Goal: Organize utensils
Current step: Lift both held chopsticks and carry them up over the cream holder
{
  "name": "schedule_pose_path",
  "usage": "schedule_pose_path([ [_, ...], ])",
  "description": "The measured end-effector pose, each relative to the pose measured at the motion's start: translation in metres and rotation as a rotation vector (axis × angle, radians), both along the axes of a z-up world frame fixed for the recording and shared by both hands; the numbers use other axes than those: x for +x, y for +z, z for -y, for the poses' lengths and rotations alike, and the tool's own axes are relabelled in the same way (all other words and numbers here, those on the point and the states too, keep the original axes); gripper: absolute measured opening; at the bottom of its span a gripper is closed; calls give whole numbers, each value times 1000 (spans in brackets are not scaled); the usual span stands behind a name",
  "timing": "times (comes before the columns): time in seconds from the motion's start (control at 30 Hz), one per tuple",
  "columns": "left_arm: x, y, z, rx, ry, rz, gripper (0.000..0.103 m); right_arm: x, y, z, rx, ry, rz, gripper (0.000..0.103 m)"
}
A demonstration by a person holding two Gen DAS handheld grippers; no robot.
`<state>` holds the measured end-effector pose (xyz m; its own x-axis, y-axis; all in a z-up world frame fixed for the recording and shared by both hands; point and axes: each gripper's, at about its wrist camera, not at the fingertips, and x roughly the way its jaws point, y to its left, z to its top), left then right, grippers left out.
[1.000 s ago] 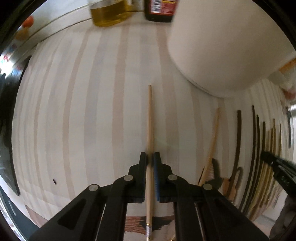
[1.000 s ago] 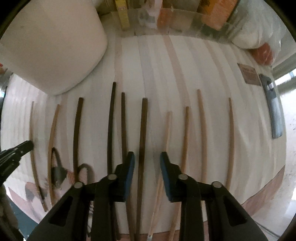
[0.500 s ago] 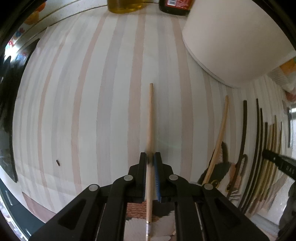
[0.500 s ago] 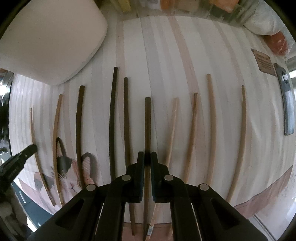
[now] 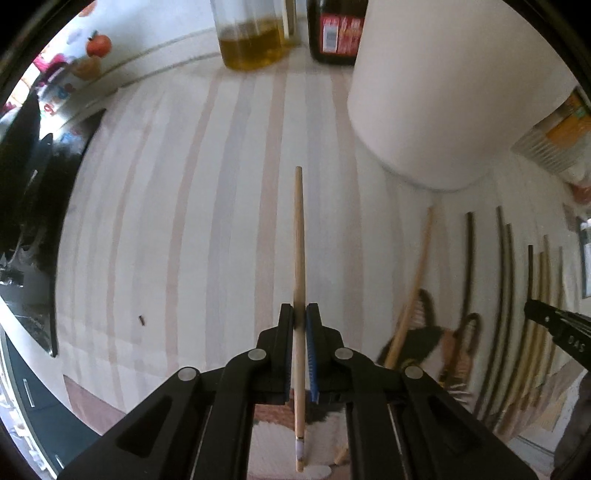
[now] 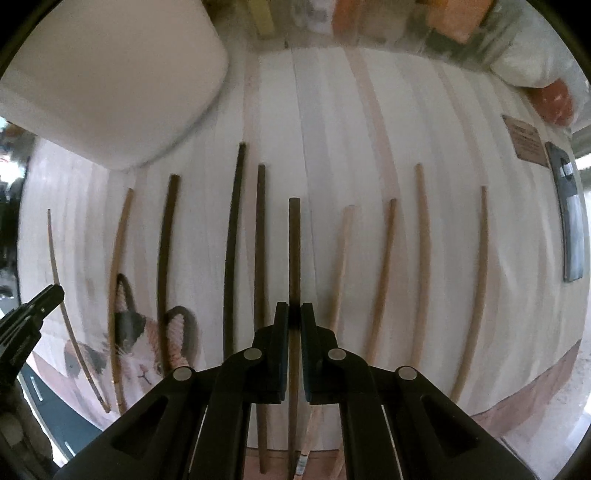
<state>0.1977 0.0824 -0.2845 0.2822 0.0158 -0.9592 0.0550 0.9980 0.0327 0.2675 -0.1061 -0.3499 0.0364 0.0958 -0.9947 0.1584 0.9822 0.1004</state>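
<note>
My left gripper (image 5: pixel 300 314) is shut on a light wooden chopstick (image 5: pixel 298 236) and holds it above the striped mat (image 5: pixel 192 221), pointing forward. My right gripper (image 6: pixel 294 312) is shut on a dark brown chopstick (image 6: pixel 294 251), lifted above the mat (image 6: pixel 332 129). Several dark chopsticks (image 6: pixel 232 236) lie to its left and several light chopsticks (image 6: pixel 384 266) to its right, in a row. The left gripper's tip (image 6: pixel 40 299) shows at the left edge of the right wrist view; the right gripper's tip (image 5: pixel 550 319) shows at the right of the left wrist view.
A large white container (image 5: pixel 443 96) stands at the back, also in the right wrist view (image 6: pixel 107 74). An oil jar (image 5: pixel 251 40) and a dark bottle (image 5: pixel 336 33) stand behind it. A cat picture (image 6: pixel 136 339) is on the mat's near edge. A dark flat device (image 6: pixel 570 221) lies at the right.
My right gripper closed on the dark chopstick and lifted it. My left gripper rose higher with the light chopstick, so more of the back counter shows.
</note>
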Motion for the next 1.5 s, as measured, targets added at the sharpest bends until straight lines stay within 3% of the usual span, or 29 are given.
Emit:
schedule_pose_path([
  [0.3,-19,61,19,-44,-2,118,4,-25,43,-16,37,14,188,6],
  [0.37,-28,76,25,-51,-9,152,4,-29,61,-23,38,21,241,6],
  [0.43,-6,90,47,-53,-13,183,4,-29,78,-24,43,28,281,6],
  [0.77,-22,172,58,-96,-20,370,4,-23,170,3,71,49,496,6],
  [0.97,3,220,51,-145,-13,467,4,-4,226,12,105,49,626,6],
  [1.2,23,289,53,-185,-24,558,4,21,319,21,160,77,775,6],
  [1.3,43,314,54,-187,-16,609,4,41,361,19,140,99,865,6],
  [1.5,98,324,58,-171,-1,626,4,95,391,8,84,106,960,6],
])
